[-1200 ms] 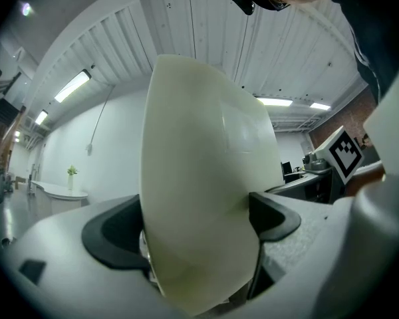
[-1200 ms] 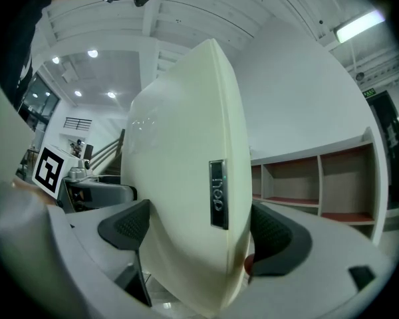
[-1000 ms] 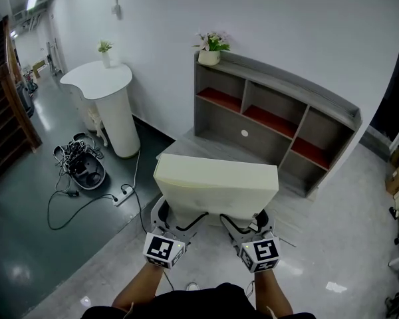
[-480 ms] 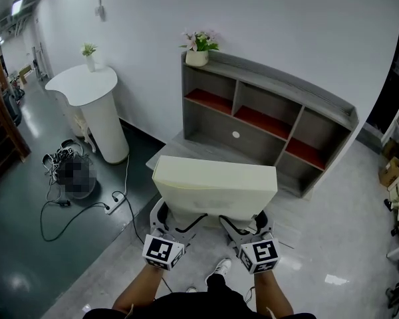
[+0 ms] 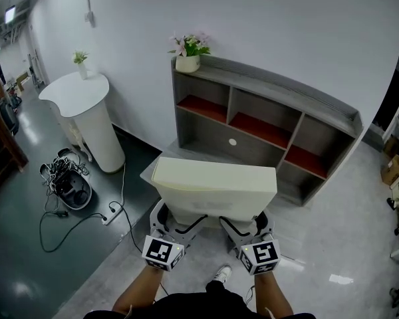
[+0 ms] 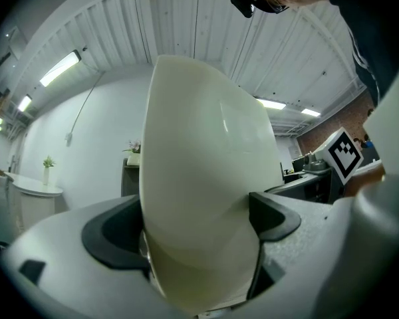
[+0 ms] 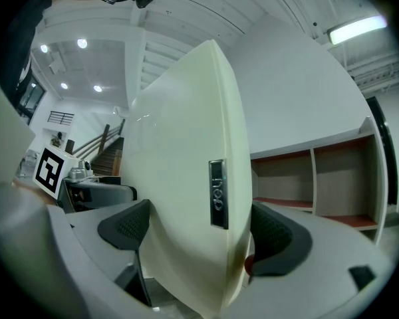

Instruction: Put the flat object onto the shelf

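So, shelf (image 5: 266, 121) up ahead, flat object (image 5: 213, 185) clamped by both grippers

Beyond both sets of jaws the grey shelf with its red-lined bays stands well apart from the load. The flat object, a cream panel, sticks out forward from the jaws, and one grip near each end probably keeps it from tipping. The left gripper (image 5: 179, 219) and right gripper (image 5: 243, 223) are each closed on its near edge, pads pressed against both faces, with a small metal badge (image 7: 217, 194) just above the right pair

shelf (image 5: 279, 88) nearer, round white table (image 5: 73, 88) shifted left, shoe (image 5: 221, 273) apparently stepped forward
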A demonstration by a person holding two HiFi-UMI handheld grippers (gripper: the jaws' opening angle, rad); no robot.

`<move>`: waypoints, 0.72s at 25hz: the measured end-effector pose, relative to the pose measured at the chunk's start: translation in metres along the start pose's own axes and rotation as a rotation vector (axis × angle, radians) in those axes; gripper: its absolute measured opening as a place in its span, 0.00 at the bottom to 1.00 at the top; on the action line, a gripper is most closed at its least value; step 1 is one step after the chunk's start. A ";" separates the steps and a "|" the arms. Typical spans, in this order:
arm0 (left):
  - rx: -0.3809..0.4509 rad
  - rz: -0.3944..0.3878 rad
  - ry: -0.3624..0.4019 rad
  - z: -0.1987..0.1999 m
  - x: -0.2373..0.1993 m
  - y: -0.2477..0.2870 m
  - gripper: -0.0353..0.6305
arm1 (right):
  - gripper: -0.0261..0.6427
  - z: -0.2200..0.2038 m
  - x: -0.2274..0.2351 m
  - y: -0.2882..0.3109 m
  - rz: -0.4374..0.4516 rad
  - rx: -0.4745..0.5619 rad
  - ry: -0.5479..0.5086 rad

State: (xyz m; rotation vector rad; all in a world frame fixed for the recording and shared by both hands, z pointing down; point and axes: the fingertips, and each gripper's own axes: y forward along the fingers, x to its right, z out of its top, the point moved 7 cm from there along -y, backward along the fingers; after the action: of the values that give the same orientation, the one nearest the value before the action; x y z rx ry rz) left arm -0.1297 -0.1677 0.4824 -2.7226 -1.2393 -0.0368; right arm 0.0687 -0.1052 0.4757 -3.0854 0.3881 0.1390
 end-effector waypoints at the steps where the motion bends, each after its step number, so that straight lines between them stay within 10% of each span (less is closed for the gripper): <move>1: -0.004 -0.006 0.002 0.000 -0.001 0.008 0.79 | 0.77 -0.001 0.006 0.004 -0.003 0.000 0.004; 18: -0.009 -0.107 -0.006 -0.012 -0.006 0.160 0.79 | 0.77 -0.008 0.128 0.060 -0.098 -0.002 0.005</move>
State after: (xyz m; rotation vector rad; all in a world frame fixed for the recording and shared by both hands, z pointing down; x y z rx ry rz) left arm -0.0129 -0.2777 0.4731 -2.6634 -1.3882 -0.0457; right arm 0.1784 -0.1952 0.4709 -3.0991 0.2356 0.1295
